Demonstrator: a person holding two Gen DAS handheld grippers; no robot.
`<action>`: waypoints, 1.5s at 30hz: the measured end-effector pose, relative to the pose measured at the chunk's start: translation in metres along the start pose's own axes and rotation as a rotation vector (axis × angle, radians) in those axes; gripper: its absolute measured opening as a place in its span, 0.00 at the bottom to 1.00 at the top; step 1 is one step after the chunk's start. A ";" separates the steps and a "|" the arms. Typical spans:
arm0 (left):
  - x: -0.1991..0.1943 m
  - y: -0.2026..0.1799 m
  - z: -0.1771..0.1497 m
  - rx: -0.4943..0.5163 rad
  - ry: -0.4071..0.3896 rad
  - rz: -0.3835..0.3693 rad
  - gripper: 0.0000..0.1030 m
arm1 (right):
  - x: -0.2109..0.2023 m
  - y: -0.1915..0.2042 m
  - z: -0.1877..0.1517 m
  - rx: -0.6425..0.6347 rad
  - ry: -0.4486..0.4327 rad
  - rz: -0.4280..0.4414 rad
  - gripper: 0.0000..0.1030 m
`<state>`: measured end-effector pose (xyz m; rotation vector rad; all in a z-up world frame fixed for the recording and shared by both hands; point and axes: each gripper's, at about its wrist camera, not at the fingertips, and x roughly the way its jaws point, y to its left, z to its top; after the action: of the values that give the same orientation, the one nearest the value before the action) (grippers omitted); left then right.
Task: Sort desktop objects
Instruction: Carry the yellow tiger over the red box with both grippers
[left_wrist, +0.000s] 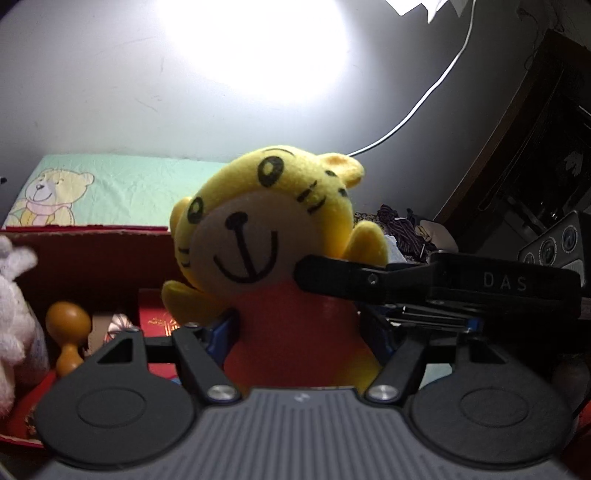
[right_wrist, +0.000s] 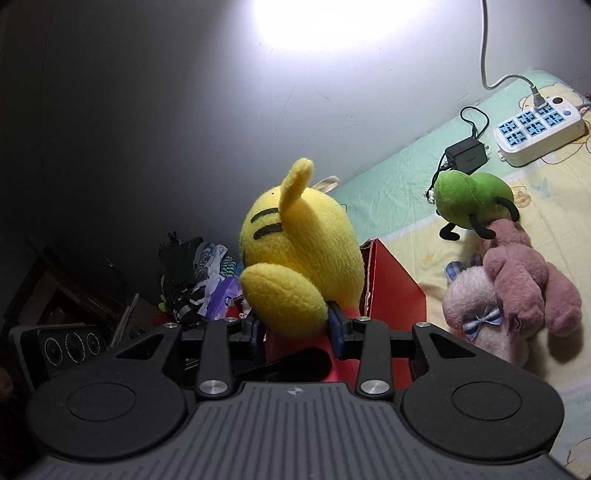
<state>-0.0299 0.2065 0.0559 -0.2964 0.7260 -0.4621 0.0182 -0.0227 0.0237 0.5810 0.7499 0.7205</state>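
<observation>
Both grippers, left (left_wrist: 295, 332) and right (right_wrist: 299, 326), clamped tight around yellow tiger plush (left_wrist: 266, 221).

Left claw (left_wrist: 295, 332) clamped, right claw (right_wrist: 297, 326) clamped

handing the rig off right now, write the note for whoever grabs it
Left gripper: shut on the yellow tiger plush, gripping its orange body, face toward the left camera.
Right gripper: shut on the same plush from the other side, at arm level.
Plush is held up, just in front of the red box.
In the box: a white plush, a wooden gourd-shaped piece and a red packet.
Left on the bed sheet: green plush, pink plush, pale plush with bow.
Likely next: drop the tiger in the box.
</observation>
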 end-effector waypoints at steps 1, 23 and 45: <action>0.000 0.007 0.001 -0.016 0.005 -0.012 0.70 | 0.005 0.005 0.000 -0.016 0.003 -0.021 0.36; 0.021 0.076 0.012 -0.118 0.087 -0.122 0.72 | 0.055 0.032 -0.006 -0.037 0.031 -0.228 0.34; 0.051 0.107 -0.011 -0.187 0.215 -0.111 0.75 | 0.104 0.026 -0.017 -0.049 0.164 -0.430 0.30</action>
<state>0.0277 0.2718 -0.0253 -0.4691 0.9686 -0.5376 0.0498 0.0757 -0.0099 0.3016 0.9698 0.3880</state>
